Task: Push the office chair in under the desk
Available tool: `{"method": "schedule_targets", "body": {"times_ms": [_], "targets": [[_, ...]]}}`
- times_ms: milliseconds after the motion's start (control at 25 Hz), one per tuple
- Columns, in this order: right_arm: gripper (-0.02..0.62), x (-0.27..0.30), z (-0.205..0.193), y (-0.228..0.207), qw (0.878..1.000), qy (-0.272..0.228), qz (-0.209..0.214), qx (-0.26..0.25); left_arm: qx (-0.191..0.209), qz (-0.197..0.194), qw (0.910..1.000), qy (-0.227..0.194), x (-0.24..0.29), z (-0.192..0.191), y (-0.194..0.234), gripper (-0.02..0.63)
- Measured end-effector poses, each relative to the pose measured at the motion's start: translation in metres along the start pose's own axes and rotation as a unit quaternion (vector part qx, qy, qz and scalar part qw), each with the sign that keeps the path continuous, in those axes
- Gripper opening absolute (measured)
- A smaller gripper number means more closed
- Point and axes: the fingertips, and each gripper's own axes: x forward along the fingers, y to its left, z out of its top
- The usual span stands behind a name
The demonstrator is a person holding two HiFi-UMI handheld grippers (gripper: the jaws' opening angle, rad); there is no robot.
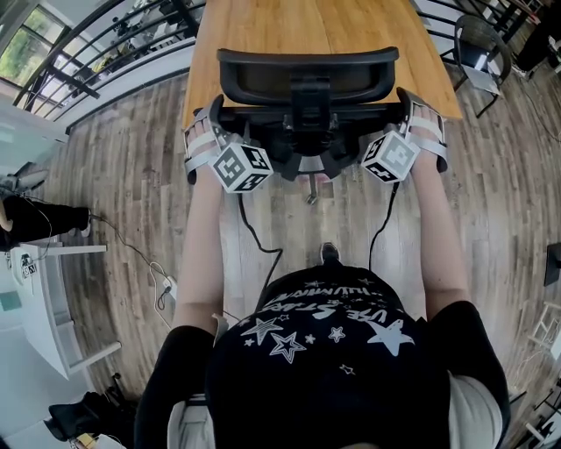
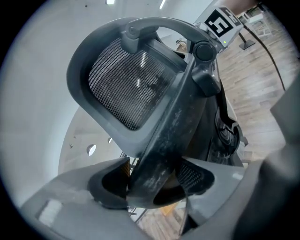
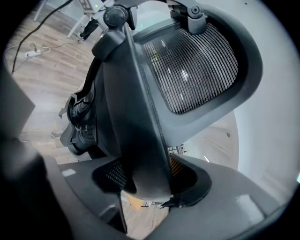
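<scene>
The left gripper (image 2: 151,186) is closed on the left side bar of the backrest frame (image 2: 173,122) of the office chair (image 1: 307,79). The right gripper (image 3: 146,180) clamps the matching right bar. The backrest stands at the near edge of the wooden desk (image 1: 351,26) (the seat is hidden below it). The push looks nearly finished. What remains is an even, straight shove from both hands.
</scene>
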Motion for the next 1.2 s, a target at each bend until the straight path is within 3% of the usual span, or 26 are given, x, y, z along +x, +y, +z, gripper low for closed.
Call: {"method": "schedule_targets", "body": {"times_ms": [280, 440, 680, 800, 920, 1040, 1200], "targets": [[0.252, 0.000, 0.004, 0.001, 1.000, -0.002, -0.002, -0.008, 0.008, -0.004, 0.9999, 0.009, 0.009, -0.004, 0.000, 0.302], [0.252, -0.003, 0.005, 0.002, 1.000, -0.010, -0.007, -0.012, 0.003, -0.018, 0.9998, 0.008, 0.010, -0.005, -0.004, 0.348], [0.258, -0.005, 0.005, 0.003, 1.000, -0.017, -0.019, -0.006, 0.012, -0.026, 0.9993, 0.023, 0.009, -0.008, -0.007, 0.351], [0.261, -0.005, 0.005, 0.003, 0.999, -0.026, -0.019, -0.011, -0.009, -0.033, 0.9993, 0.017, 0.009, -0.006, -0.007, 0.351], [0.262, -0.006, 0.005, 0.004, 0.999, -0.033, 0.000, 0.012, -0.042, -0.034, 0.9985, 0.005, 0.010, -0.003, -0.005, 0.351], [0.252, -0.017, 0.007, -0.002, 0.998, -0.040, 0.009, 0.042, -0.026, -0.032, 0.9991, 0.006, 0.005, -0.003, -0.005, 0.351], [0.236, -0.036, 0.004, -0.003, 0.997, -0.052, -0.003, 0.056, -0.041, -0.047, 0.9981, 0.005, -0.008, -0.003, -0.008, 0.351]]}}
